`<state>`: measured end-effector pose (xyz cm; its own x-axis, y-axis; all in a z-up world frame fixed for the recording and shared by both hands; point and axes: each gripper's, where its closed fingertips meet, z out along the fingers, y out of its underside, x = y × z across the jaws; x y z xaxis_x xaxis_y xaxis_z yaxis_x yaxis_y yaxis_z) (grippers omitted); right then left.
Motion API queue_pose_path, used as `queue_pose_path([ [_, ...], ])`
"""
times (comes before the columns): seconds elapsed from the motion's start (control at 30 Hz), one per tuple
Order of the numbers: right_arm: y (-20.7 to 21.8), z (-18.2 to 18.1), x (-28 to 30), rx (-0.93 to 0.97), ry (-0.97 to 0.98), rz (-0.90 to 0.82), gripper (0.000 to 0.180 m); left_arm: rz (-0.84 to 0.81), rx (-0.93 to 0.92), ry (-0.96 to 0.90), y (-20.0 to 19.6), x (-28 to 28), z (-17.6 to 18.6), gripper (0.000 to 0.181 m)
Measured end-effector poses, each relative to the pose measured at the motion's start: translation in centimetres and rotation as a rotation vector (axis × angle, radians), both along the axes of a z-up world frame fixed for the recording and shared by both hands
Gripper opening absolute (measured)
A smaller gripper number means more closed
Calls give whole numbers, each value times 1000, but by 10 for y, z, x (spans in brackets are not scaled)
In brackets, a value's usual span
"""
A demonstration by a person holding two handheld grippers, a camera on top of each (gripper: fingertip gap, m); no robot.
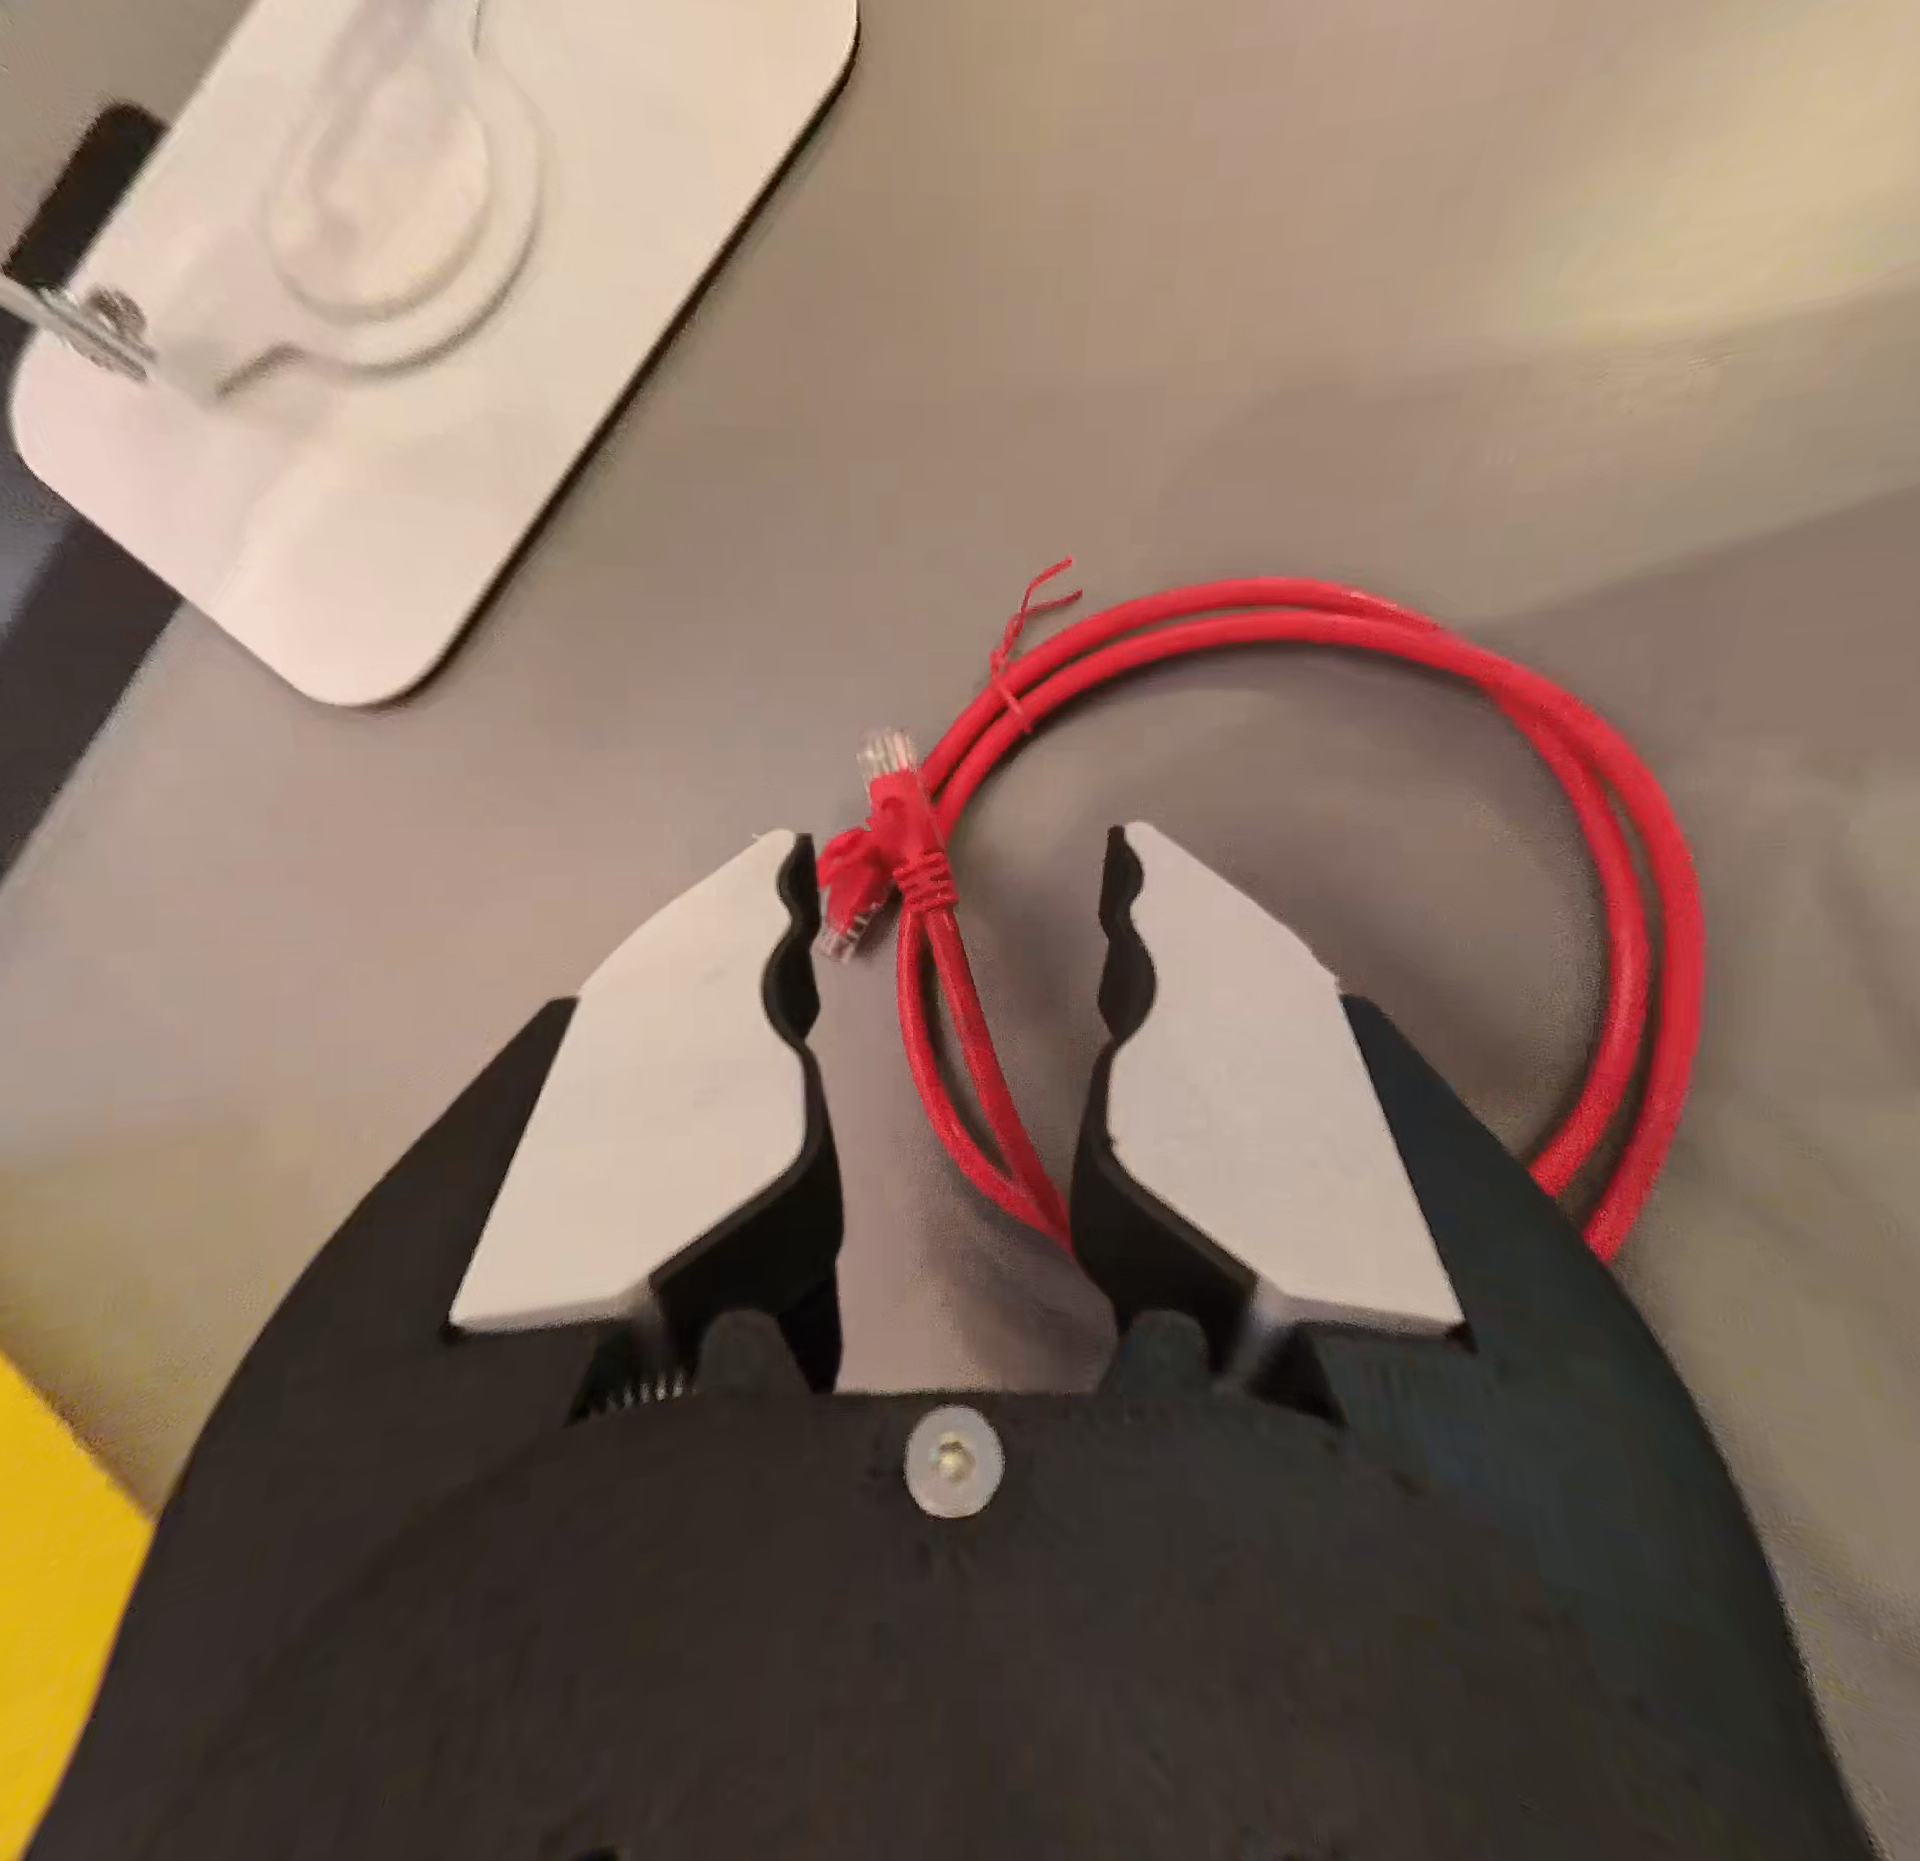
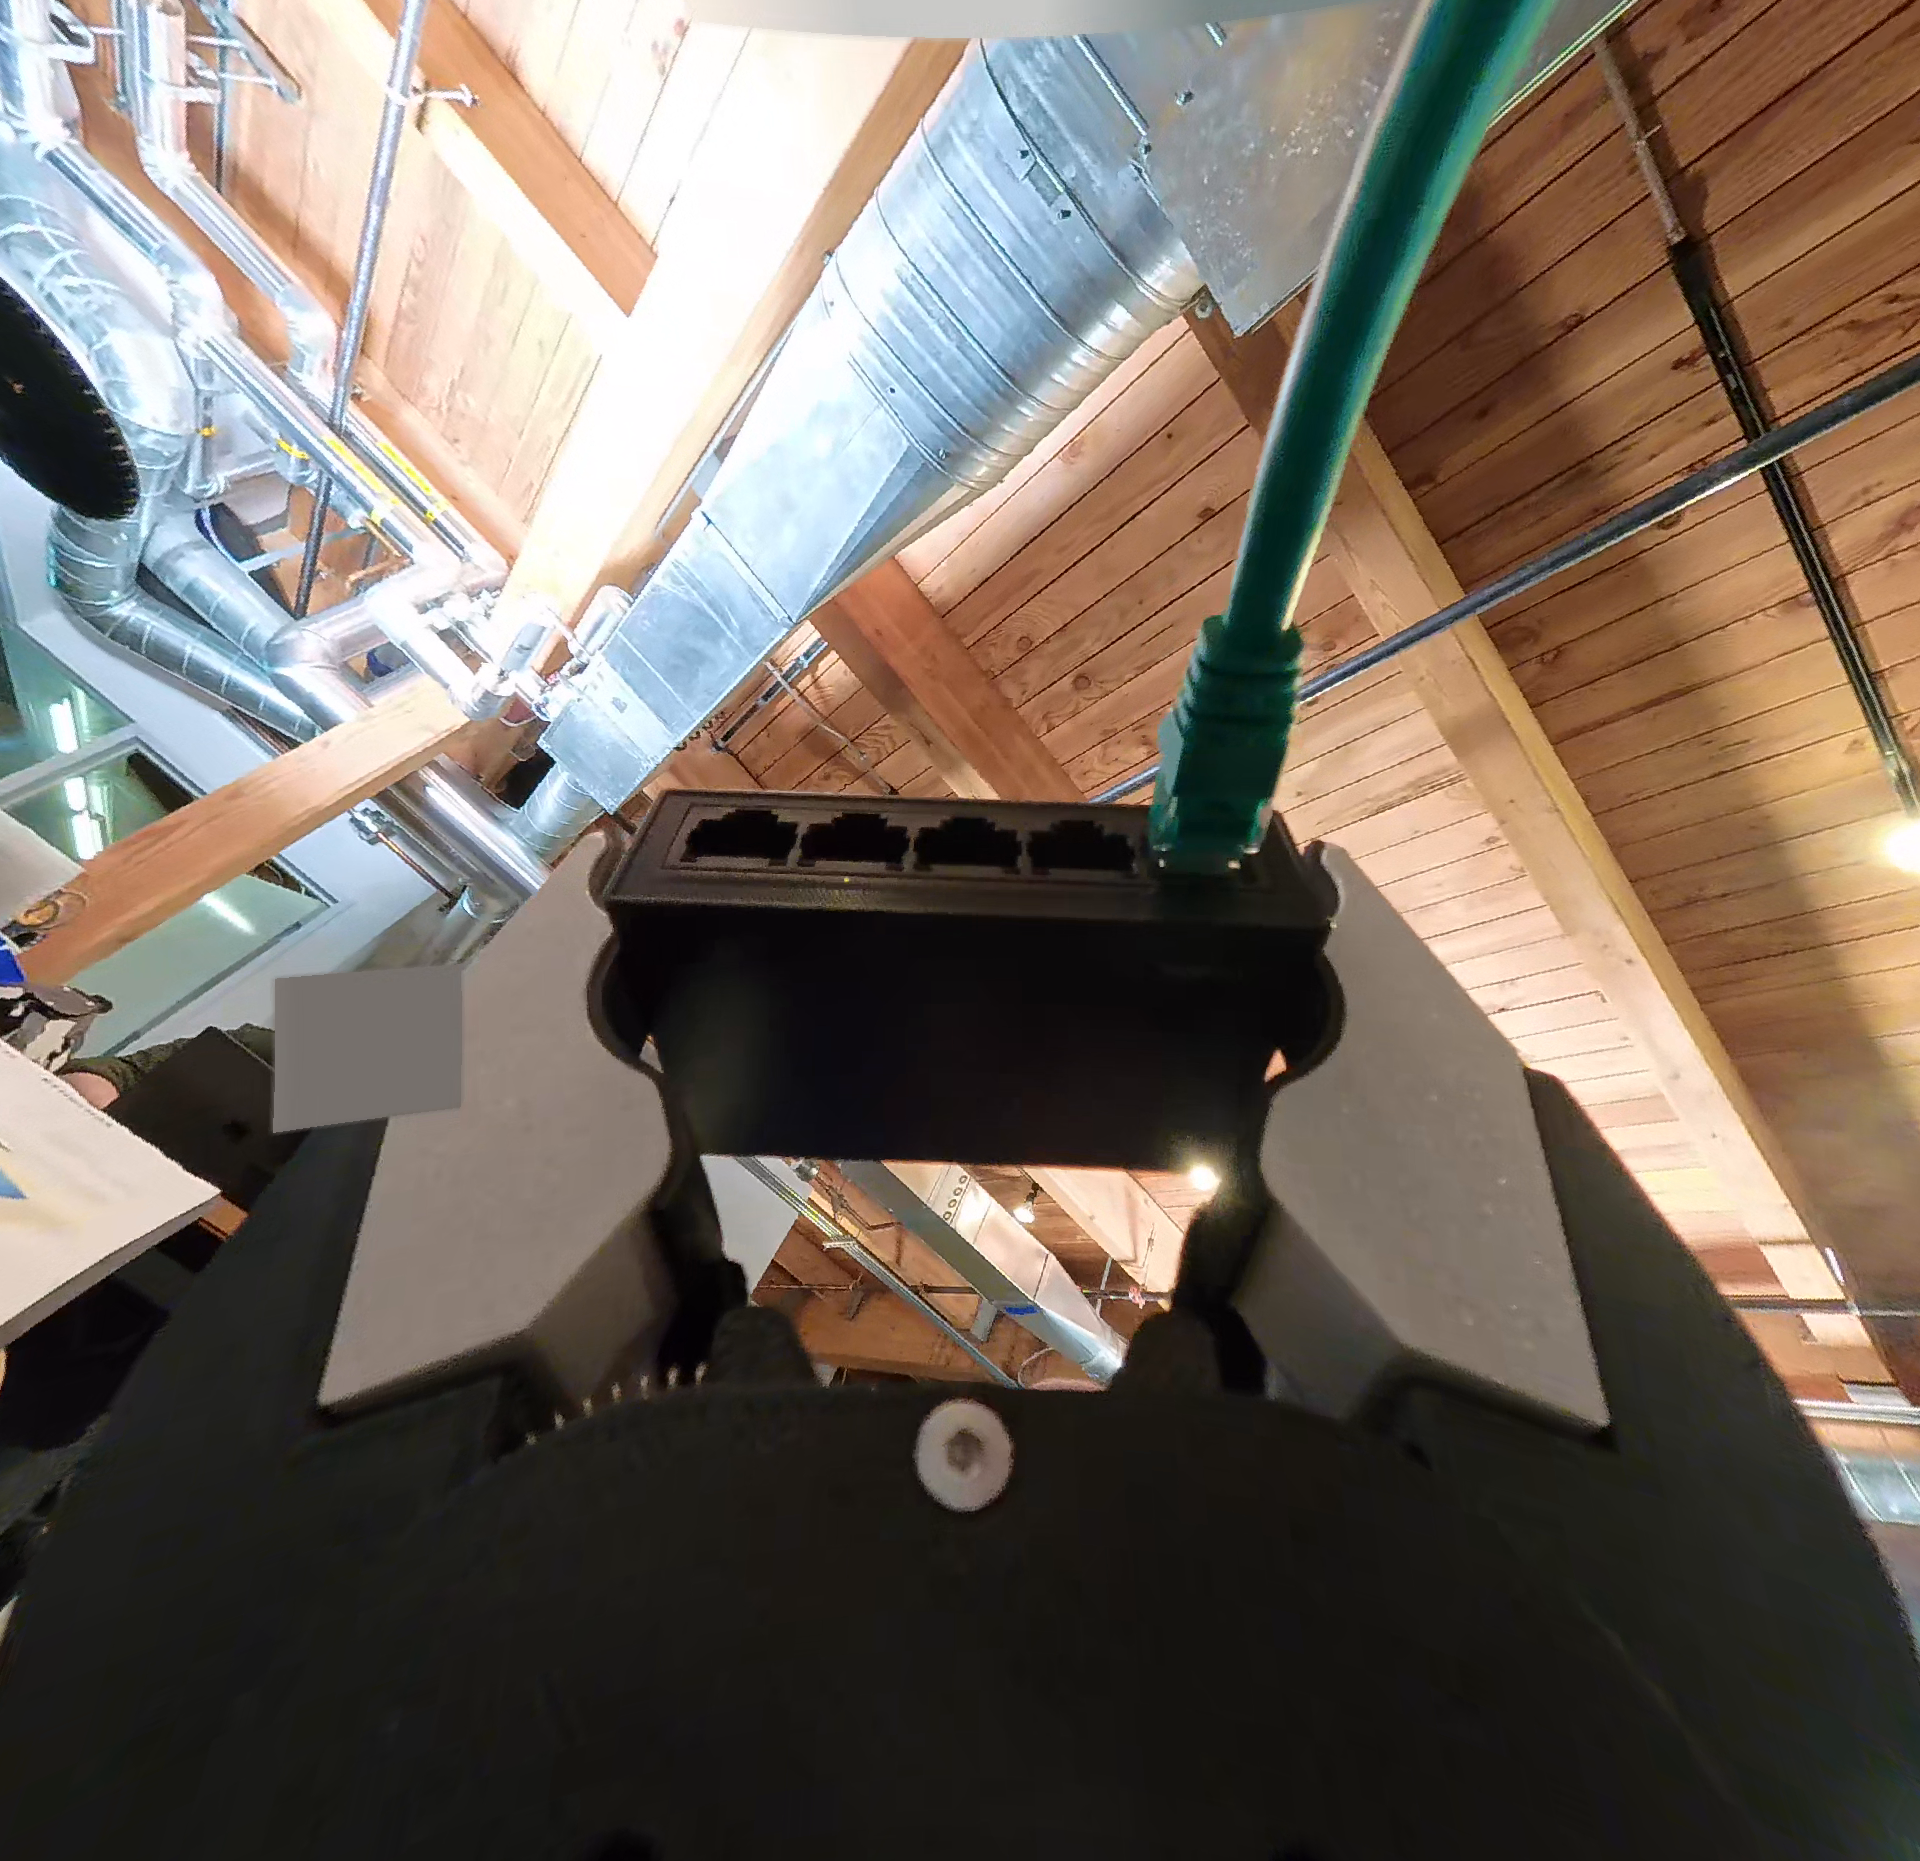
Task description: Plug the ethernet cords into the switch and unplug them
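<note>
1. Left tool (image 1: 954,845): black body with grey finger plates, spread wide and gripping nothing, poised low over the bench.
2. Between its fingers: coiled red ethernet cord (image 1: 1538,772), bound with a thin red twist tie (image 1: 1013,658), lying flat on the bench. Two clear-tipped plugs sit just beside the left finger's wavy black pad (image 1: 792,938); the loop curves out past the right finger and back under it.
3. Right tool (image 2: 961,876): same black-and-grey build, tilted up toward the ceiling, clamped on the two short ends of a black rectangular network switch (image 2: 966,990).
4. Switch face: a row of ports turned upward, four empty, the port at the right end filled by a green ethernet cord (image 2: 1320,409) with a ribbed green boot (image 2: 1226,741). The cord climbs to the top edge of the right wrist view.
5. No containers to tell of; in the far left of the left wrist view, a white rounded-corner slab (image 1: 623,305) with a blurred clear dome-shaped piece on it.
6. Surface: smooth grey-brown bench (image 1: 1351,305); a yellow patch (image 1: 52,1603) at the lower left edge.
7. Room above: wooden plank ceiling (image 2: 1558,772) with heavy timber beams, a silver metal air duct (image 2: 935,357), pipes and small lit lamps.
</note>
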<state>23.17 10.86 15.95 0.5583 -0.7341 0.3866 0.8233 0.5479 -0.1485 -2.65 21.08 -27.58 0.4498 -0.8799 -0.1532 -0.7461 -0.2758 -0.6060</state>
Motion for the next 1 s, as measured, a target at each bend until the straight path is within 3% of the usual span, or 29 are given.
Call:
queue_pose_path([
  [0.37,2,0,-1,-17,-4,8,122,97,152,-49,15,-4,-22,13],
  [0.43,1,1,1,-20,-3,5,122,100,180,-47,18,-4,-21,14],
  [0.57,-1,2,-4,-18,-8,17,122,122,188,-69,20,-4,-20,35],
  [0.67,0,2,-5,-17,-7,29,122,158,187,-105,24,-5,-18,40],
  [0.73,-1,2,-6,-15,-6,38,121,164,163,-109,24,-6,-19,27],
  [1.0,-2,3,-4,-15,2,47,121,185,151,-66,16,-10,-16,15],
])
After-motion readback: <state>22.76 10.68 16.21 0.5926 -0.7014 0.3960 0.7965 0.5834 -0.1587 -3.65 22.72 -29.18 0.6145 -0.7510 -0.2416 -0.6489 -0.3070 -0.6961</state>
